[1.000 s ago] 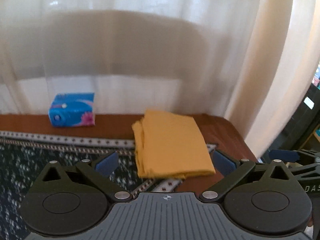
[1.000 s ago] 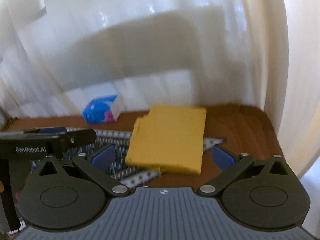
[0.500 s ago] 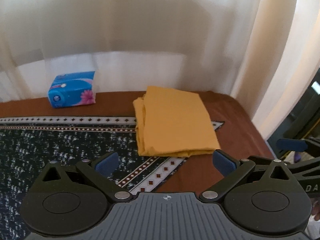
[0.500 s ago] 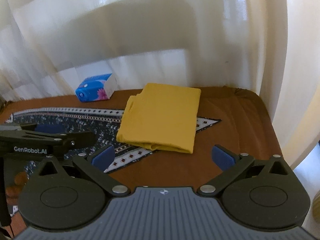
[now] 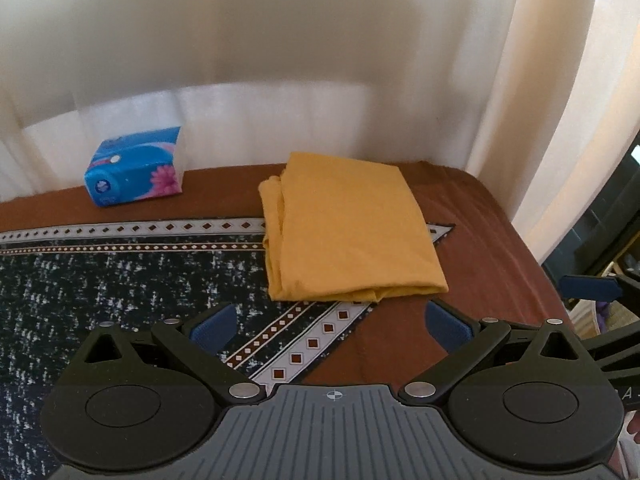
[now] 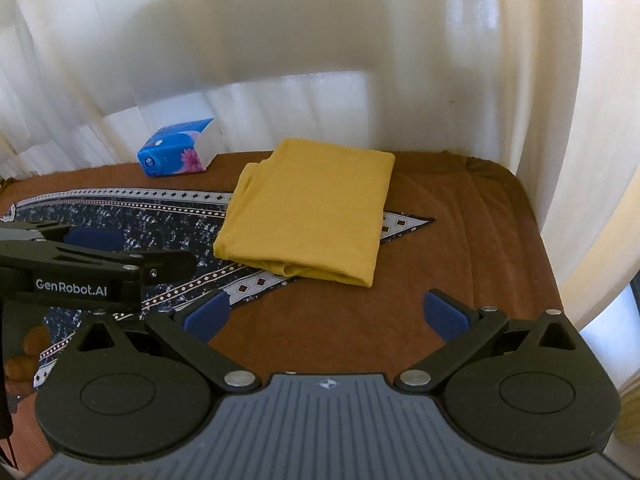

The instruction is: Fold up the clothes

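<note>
A mustard-yellow garment (image 5: 348, 232) (image 6: 312, 208) lies folded into a flat rectangle at the back of the table, partly on the patterned cloth. My left gripper (image 5: 330, 326) hovers open just short of its near edge, nothing between the blue pads. My right gripper (image 6: 326, 316) is also open and empty, a little nearer than the garment's front fold. The left gripper (image 6: 92, 252) shows from the side at the left of the right wrist view, and the right gripper's blue pad (image 5: 588, 287) peeks in at the right of the left wrist view.
A blue tissue pack (image 5: 134, 172) (image 6: 178, 154) stands at the back left by the white curtain (image 5: 280, 60). The brown-covered table (image 6: 480, 248) carries a dark patterned runner (image 5: 100, 280). The table's right edge drops off close to the garment.
Both grippers have drawn back and risen, tilting down, so the garment sits farther ahead and more of the table shows. The garment itself lies unmoved; both grippers stay open.
</note>
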A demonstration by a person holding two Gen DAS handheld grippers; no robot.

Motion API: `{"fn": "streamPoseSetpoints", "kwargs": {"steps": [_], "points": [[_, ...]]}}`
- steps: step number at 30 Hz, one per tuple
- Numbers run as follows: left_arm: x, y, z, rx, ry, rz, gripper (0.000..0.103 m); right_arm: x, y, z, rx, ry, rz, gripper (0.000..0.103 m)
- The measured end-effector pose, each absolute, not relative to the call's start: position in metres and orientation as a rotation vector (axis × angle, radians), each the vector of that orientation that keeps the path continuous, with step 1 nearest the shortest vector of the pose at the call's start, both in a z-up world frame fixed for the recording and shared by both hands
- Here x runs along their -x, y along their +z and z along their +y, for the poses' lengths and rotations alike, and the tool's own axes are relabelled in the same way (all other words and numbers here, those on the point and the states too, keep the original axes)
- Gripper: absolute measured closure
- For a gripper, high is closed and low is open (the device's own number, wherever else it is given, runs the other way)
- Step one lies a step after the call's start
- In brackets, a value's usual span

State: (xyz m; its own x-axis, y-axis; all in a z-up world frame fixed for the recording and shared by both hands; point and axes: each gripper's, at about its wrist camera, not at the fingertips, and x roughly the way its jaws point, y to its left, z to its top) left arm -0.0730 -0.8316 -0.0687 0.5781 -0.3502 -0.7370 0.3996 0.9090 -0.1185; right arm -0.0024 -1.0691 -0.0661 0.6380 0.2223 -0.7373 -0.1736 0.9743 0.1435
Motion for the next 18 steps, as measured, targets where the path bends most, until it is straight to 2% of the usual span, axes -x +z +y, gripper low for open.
{"fn": "streamPoseSetpoints", "kwargs": {"steps": [18], "points": [[0.0717, -0.068, -0.8355, -0.068, -0.47, 0.85, 0.0, -0.0035, -0.0699, -1.0686, -0.06, 0.221, 0.86, 0.0]]}}
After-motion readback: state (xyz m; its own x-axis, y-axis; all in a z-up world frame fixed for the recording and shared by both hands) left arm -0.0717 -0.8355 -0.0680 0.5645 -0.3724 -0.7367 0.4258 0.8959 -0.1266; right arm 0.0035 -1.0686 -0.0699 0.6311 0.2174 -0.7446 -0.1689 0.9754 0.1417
